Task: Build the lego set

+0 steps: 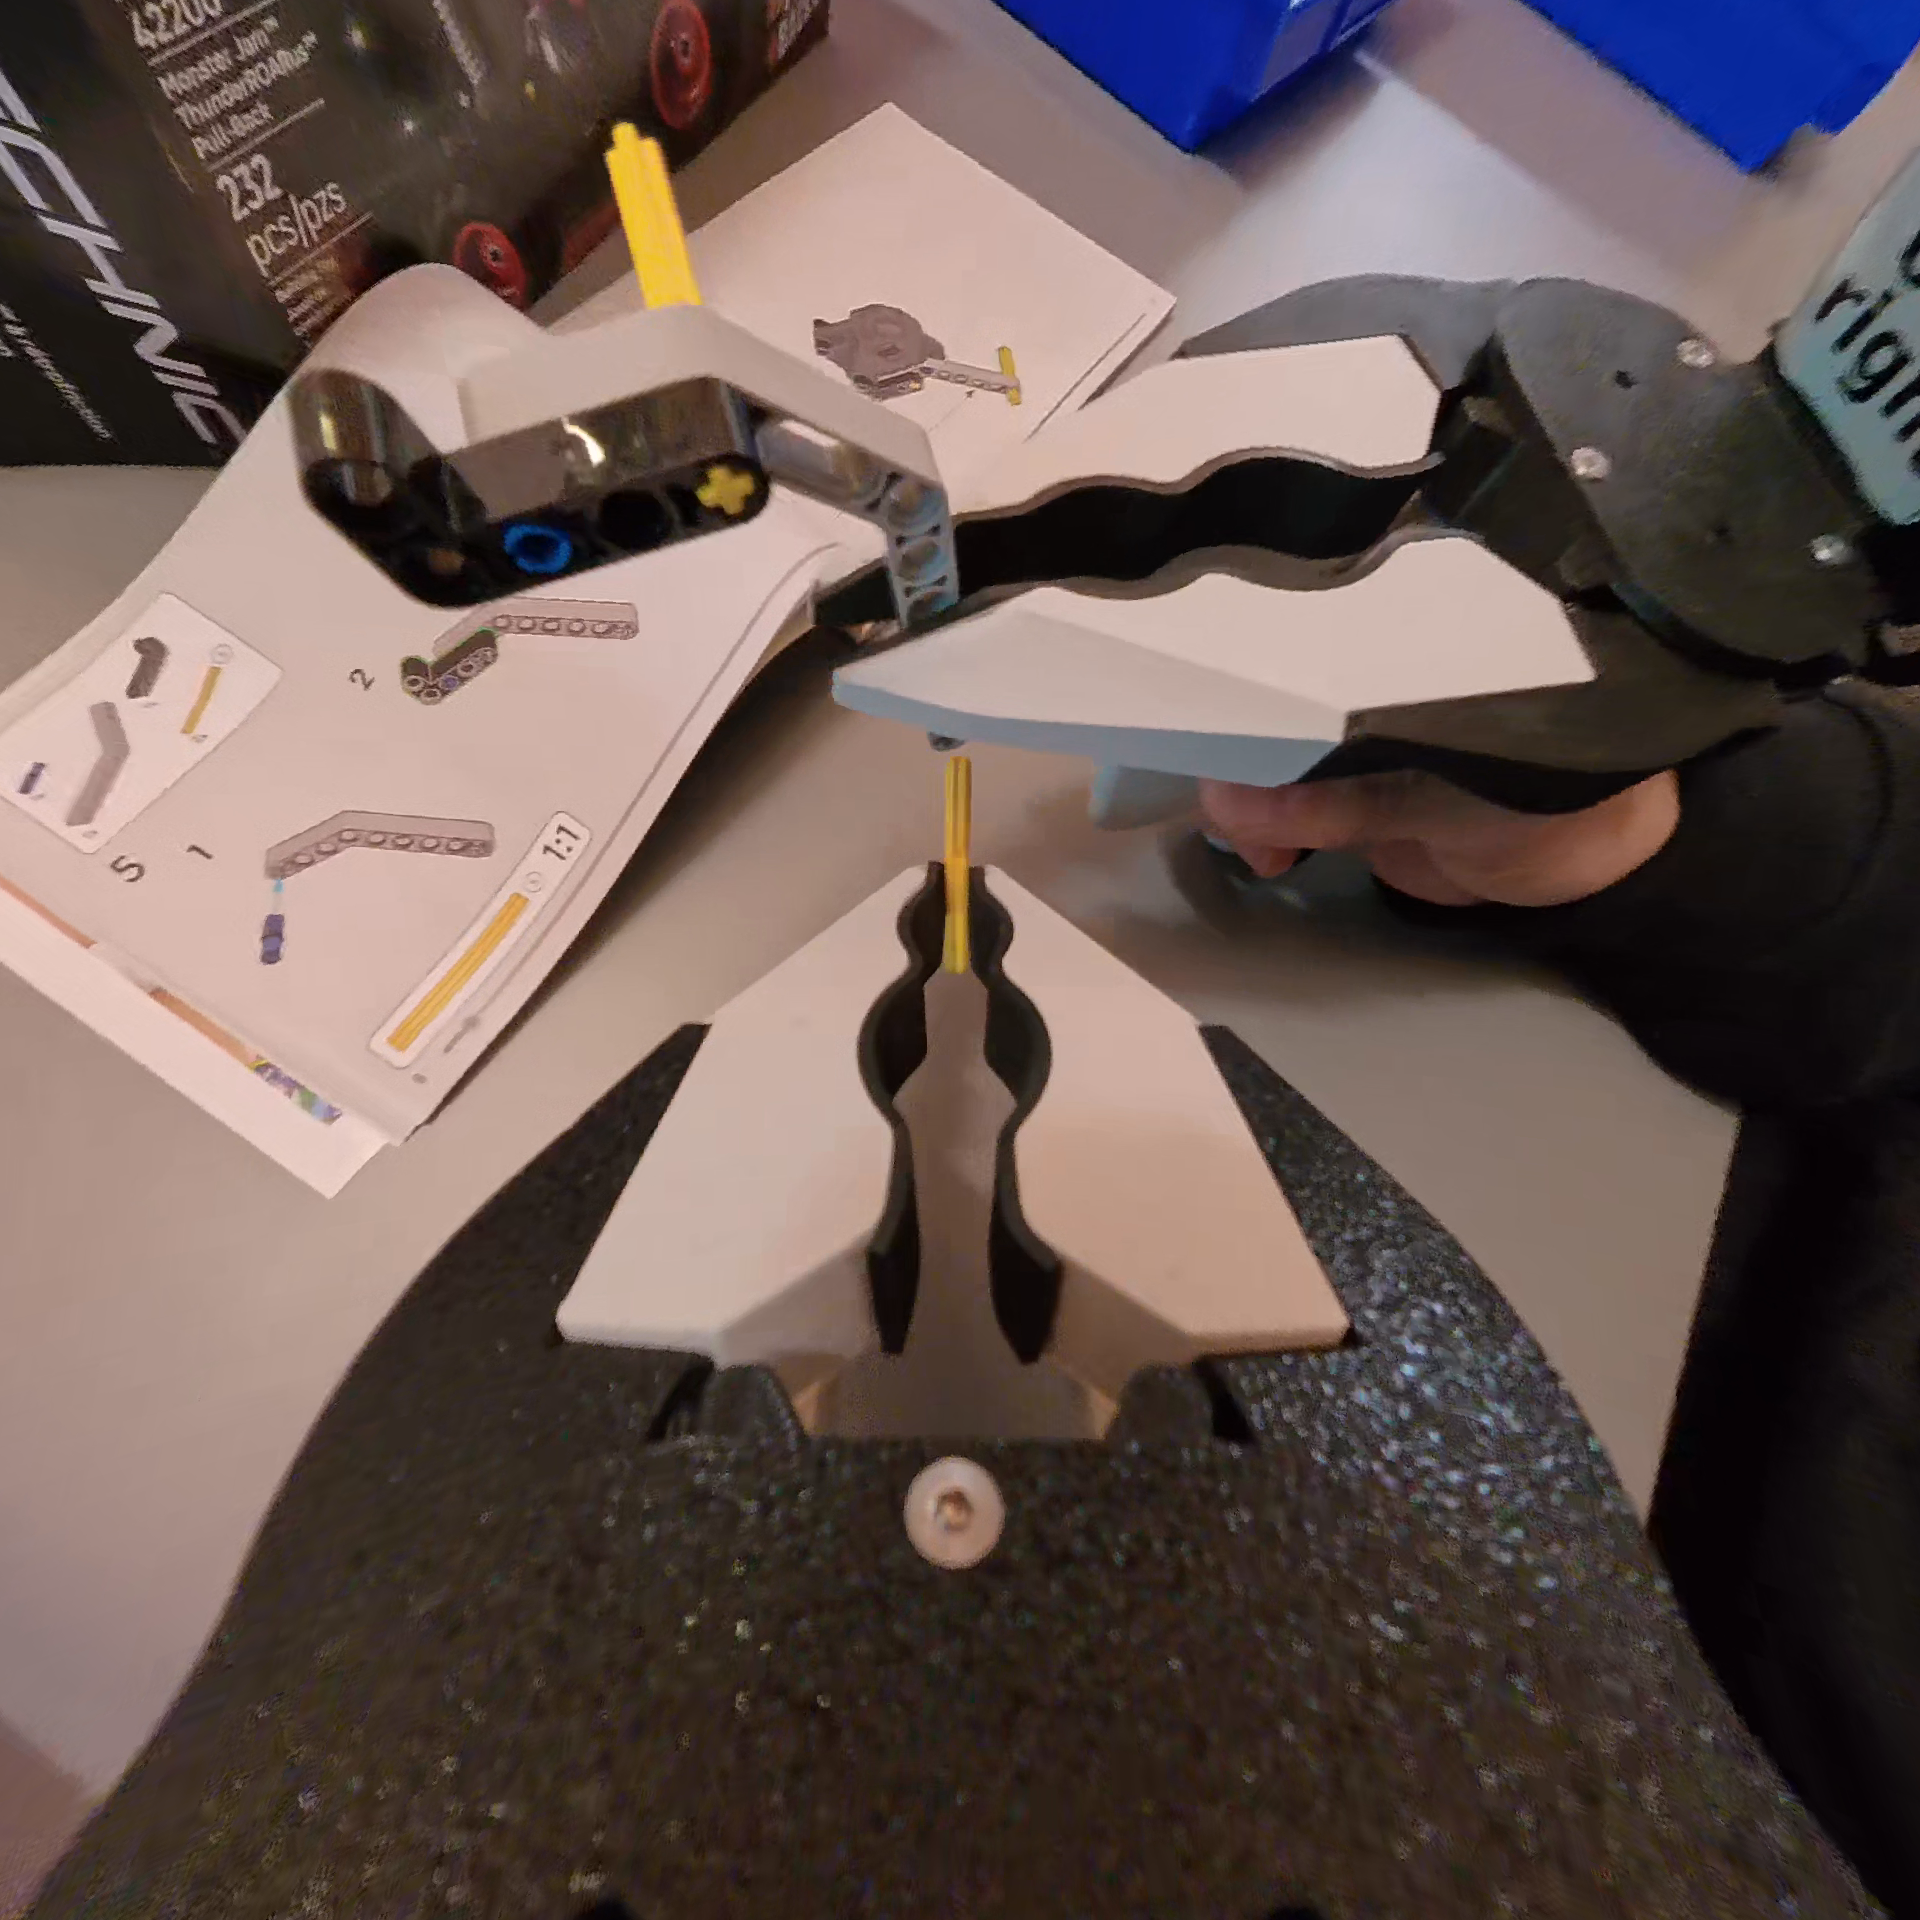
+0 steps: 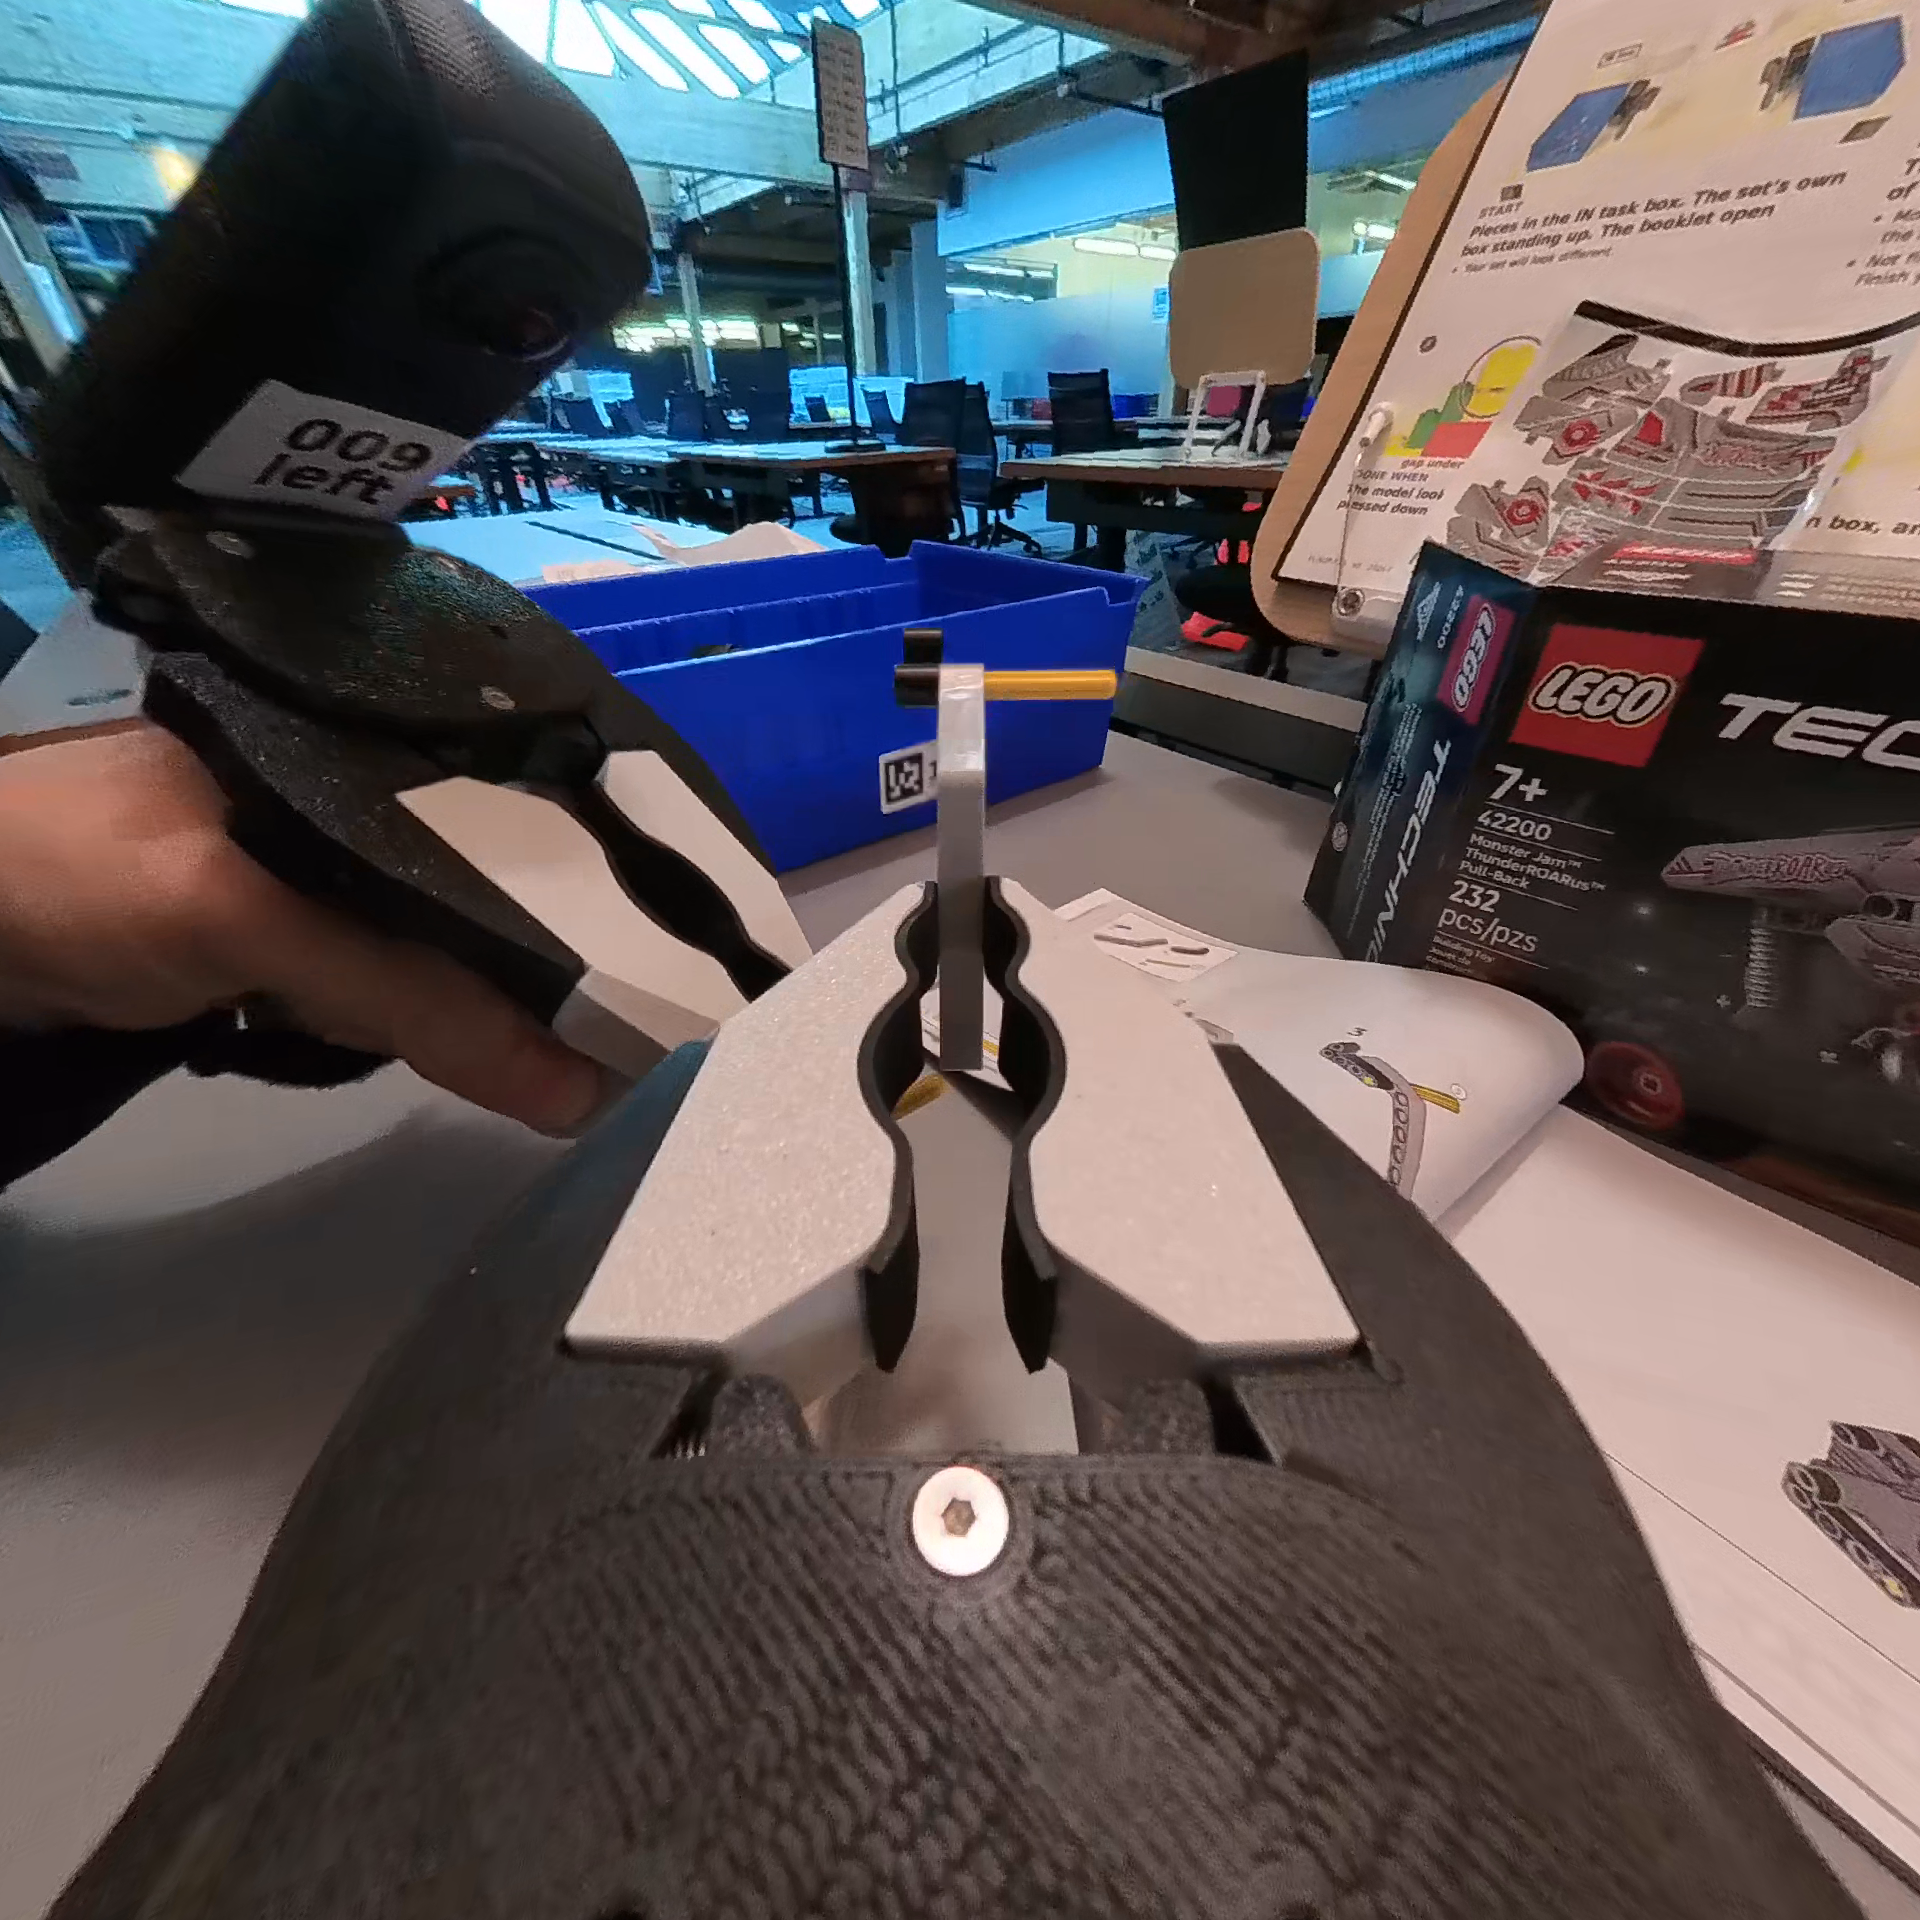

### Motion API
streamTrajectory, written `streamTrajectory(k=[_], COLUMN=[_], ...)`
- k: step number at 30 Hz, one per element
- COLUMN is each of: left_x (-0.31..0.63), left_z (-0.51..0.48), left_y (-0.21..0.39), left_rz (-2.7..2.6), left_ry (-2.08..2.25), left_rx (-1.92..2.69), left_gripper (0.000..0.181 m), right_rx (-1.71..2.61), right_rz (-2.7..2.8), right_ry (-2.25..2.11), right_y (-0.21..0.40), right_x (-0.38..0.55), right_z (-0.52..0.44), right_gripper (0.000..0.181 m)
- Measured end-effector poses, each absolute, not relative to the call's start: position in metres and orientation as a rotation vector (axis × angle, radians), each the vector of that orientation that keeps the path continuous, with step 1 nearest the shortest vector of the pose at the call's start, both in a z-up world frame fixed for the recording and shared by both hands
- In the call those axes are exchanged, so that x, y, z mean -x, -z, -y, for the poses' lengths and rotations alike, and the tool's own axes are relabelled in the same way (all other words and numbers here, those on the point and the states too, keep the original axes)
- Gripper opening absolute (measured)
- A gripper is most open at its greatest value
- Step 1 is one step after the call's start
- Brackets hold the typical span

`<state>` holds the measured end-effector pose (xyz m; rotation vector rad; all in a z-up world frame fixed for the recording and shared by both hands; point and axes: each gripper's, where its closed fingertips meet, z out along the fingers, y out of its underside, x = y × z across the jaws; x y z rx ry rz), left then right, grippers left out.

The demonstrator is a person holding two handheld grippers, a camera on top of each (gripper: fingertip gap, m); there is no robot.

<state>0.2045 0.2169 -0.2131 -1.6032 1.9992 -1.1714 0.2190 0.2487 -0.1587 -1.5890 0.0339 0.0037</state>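
Lego assembly (image 1: 582, 457) riding above the tabletop, right gripper (image 2: 961, 935) jaws pinching its grey beam | left gripper (image 1: 956, 914) jaws clamping a yellow axle (image 1: 958, 862) | we're risking axle tilt, jamming.

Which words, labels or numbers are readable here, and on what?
Not quoting any; writing stands on:
black cardboard set box
white label, left gripper
pale label, right gripper
open white paper booklet
white sheet on wooden board
code sticker, blue plastic bin
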Motion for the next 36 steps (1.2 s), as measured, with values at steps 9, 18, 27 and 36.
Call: streamTrajectory(k=[9, 18, 27, 36], left_x=[-0.189, -0.184, -0.184, -0.184], left_z=[-0.197, -0.177, -0.173, -0.163], left_y=[0.155, 0.129, 0.125, 0.119], left_rz=[-1.76, -1.639, -1.586, -1.475], left_ry=[2.244, 2.664, 2.769, 2.988], left_rx=[1.659, 1.57, 1.569, 1.563], left_gripper=[0.001, 0.002, 0.002, 0.002], right_rx=[1.312, 1.141, 1.122, 1.098], right_rz=[0.041, 0.118, 0.155, 0.232], right_ry=[-0.243, -0.188, -0.221, -0.246], right_y=[0.113, 0.086, 0.084, 0.079], right_x=[-0.21, -0.2, -0.196, -0.194], right_z=[-0.228, -0.21, -0.206, -0.197], right_gripper=[0.005, 0.006, 0.006, 0.006])
